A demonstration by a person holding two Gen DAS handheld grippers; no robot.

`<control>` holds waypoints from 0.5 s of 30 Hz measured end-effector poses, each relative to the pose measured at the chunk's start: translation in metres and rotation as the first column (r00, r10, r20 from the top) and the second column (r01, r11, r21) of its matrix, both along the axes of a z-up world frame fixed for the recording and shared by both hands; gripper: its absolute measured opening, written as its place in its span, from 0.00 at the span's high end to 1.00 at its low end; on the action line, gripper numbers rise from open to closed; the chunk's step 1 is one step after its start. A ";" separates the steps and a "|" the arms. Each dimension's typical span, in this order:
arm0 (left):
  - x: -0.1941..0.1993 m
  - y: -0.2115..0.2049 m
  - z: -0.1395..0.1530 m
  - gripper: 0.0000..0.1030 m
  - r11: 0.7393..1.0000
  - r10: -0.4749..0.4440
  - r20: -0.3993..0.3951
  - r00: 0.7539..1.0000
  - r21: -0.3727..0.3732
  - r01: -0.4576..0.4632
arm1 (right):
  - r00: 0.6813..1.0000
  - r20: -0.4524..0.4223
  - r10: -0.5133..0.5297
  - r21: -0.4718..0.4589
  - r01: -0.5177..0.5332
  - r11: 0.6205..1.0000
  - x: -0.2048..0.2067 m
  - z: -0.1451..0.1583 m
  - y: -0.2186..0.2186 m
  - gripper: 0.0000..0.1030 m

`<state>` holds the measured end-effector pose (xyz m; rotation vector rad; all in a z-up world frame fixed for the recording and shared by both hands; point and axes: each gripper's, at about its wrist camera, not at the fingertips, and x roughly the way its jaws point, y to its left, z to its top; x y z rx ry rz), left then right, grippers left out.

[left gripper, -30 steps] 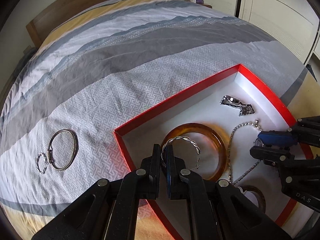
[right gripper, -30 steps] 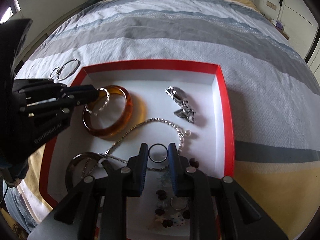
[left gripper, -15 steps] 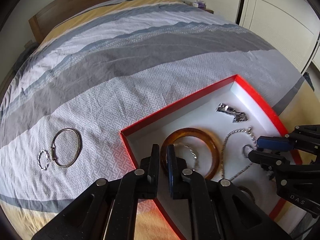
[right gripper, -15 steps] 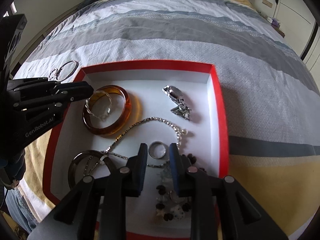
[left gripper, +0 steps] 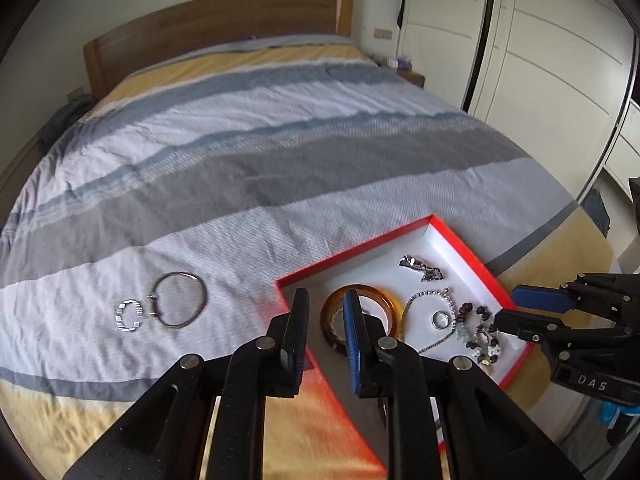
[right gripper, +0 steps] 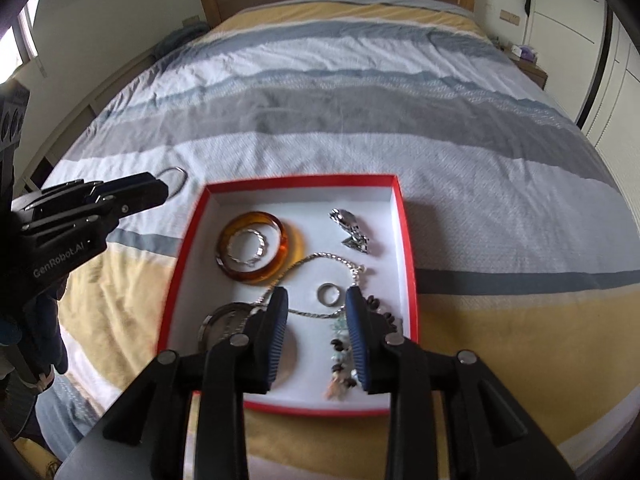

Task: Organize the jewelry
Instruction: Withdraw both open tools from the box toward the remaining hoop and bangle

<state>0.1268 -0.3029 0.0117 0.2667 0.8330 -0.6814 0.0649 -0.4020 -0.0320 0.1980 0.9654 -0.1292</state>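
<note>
Red cardboard is your landmark: the shallow red box (left gripper: 460, 240) lies on the striped bedspread (left gripper: 280, 160).

From your left wrist view, the left gripper (left gripper: 326, 312) hangs above the box's near-left corner, its jaws opening with nothing between them. Inside the box you see the amber bangle (left gripper: 384, 300) nearest that corner, then the rhinestone chain (left gripper: 428, 296), the small silver ring (left gripper: 439, 319) and the dark bead bracelet (left gripper: 480, 332) toward the right wall, and the watch (left gripper: 420, 267) near the far corner. Two pieces are not yet in: left of the box, on the cloth, the thin silver bangle (left gripper: 180, 300) and, just beside it, the ribbed silver hoop (left gripper: 130, 316). Your right gripper (left gripper: 508, 310) shows over the box's right wall.

From your right wrist view, the right gripper (right gripper: 316, 312) is above the box's near half, jaws opening and empty; the silver ring lies on the box floor beyond the tips, free. A twisted silver hoop (right gripper: 248, 248) rests inside the amber bangle. A dark bangle (right gripper: 224, 320) sits at the near-left corner.

Both outside pieces likely weigh almost nothing, stay stiff, and slip on smooth metal. Pinch the bangle across its wire rim where it stands clear of the cloth, and take the hoop across its band, gently, since the soft bedding gives.
</note>
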 end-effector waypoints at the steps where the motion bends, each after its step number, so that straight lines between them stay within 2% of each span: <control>1: -0.004 0.007 0.007 0.83 1.000 0.007 0.010 1.000 -0.008 -0.007 | 1.000 0.011 -0.002 0.000 0.002 1.000 -0.004 0.006 0.003 0.72; 8: -0.028 0.045 0.035 0.83 0.998 0.052 0.035 0.998 -0.027 -0.051 | 0.997 0.077 -0.006 -0.009 0.006 1.000 -0.028 0.040 0.029 0.72; 11: -0.037 0.063 0.043 0.72 0.996 0.082 0.039 0.996 -0.024 -0.081 | 0.995 0.100 0.000 -0.013 0.001 1.000 -0.036 0.051 0.043 0.72; 15: -0.048 0.089 0.051 0.66 0.993 0.117 0.054 0.992 -0.032 -0.115 | 0.993 0.121 0.014 -0.022 -0.011 1.000 -0.043 0.062 0.062 0.71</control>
